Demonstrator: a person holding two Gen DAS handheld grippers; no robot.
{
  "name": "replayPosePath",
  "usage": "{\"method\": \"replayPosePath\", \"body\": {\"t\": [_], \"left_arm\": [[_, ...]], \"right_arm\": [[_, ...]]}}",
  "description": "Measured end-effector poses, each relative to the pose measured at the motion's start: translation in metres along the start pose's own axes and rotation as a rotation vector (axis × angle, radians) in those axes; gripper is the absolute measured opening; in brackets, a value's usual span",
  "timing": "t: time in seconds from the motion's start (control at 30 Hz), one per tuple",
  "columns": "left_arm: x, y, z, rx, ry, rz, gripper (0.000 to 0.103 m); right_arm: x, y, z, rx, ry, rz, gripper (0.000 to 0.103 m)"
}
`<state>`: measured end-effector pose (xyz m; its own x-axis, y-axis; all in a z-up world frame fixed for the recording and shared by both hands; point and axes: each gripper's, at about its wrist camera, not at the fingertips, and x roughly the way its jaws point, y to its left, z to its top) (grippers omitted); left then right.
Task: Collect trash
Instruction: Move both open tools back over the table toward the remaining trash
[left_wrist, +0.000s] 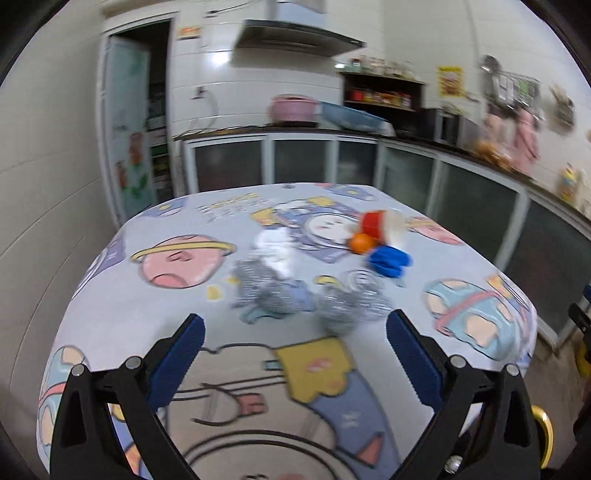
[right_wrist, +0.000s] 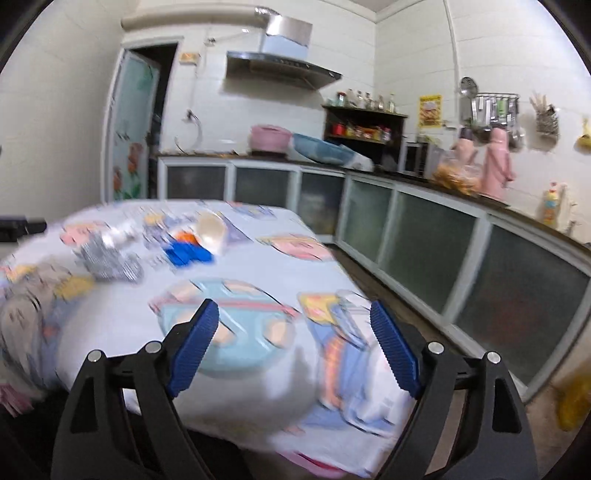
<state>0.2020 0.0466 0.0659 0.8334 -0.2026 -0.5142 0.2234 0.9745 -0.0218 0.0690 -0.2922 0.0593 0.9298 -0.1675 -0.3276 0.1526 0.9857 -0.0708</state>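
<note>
Trash lies on a table with a cartoon cloth (left_wrist: 110, 321). In the left wrist view I see two crumpled silver foil pieces (left_wrist: 258, 291) (left_wrist: 351, 302), a white crumpled paper (left_wrist: 277, 247), an orange (left_wrist: 361, 243), a tipped red-and-white cup (left_wrist: 380, 223) and a blue plastic piece (left_wrist: 389, 260). My left gripper (left_wrist: 295, 332) is open and empty, just short of the foil. In the right wrist view the same pile shows far left: foil (right_wrist: 107, 260), blue piece (right_wrist: 188, 254), cup (right_wrist: 212, 229). My right gripper (right_wrist: 291, 321) is open and empty over the table's near right corner.
Kitchen counters with glass-door cabinets (right_wrist: 424, 236) run along the back and right walls. A pink basin (left_wrist: 291, 109) and a blue basin (left_wrist: 351, 116) stand on the counter. A doorway (left_wrist: 129, 122) is at the back left. A yellow object (right_wrist: 574, 402) lies on the floor at right.
</note>
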Motion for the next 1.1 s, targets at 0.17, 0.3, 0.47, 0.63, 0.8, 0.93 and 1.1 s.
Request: {"method": "replayPosePath", "body": {"t": [0.17, 0.3, 0.47, 0.63, 0.8, 0.93, 1.1], "left_arm": [[0.011, 0.017, -0.003, -0.038, 0.002, 0.022, 0.095], [0.029, 0.015, -0.008, -0.038, 0.033, 0.028, 0.095], [0.053, 0.023, -0.008, -0.054, 0.075, 0.037, 0.095], [0.077, 0.03, -0.001, -0.092, 0.132, 0.051, 0.095], [0.094, 0.036, 0.003, -0.148, 0.154, 0.033, 0.095], [0.106, 0.043, 0.005, -0.188, 0.162, 0.033, 0.095], [0.127, 0.045, 0.01, -0.219, 0.203, -0.013, 0.095]], "right_arm": [[0.026, 0.024, 0.019, 0.024, -0.026, 0.101, 0.08], [0.056, 0.046, 0.027, 0.016, -0.006, 0.114, 0.08], [0.101, 0.066, 0.037, 0.02, 0.041, 0.124, 0.08], [0.147, 0.091, 0.055, -0.021, 0.054, 0.182, 0.072], [0.196, 0.11, 0.073, -0.026, 0.092, 0.241, 0.064], [0.228, 0.128, 0.079, -0.054, 0.109, 0.256, 0.058], [0.26, 0.143, 0.082, -0.066, 0.16, 0.276, 0.053]]}}
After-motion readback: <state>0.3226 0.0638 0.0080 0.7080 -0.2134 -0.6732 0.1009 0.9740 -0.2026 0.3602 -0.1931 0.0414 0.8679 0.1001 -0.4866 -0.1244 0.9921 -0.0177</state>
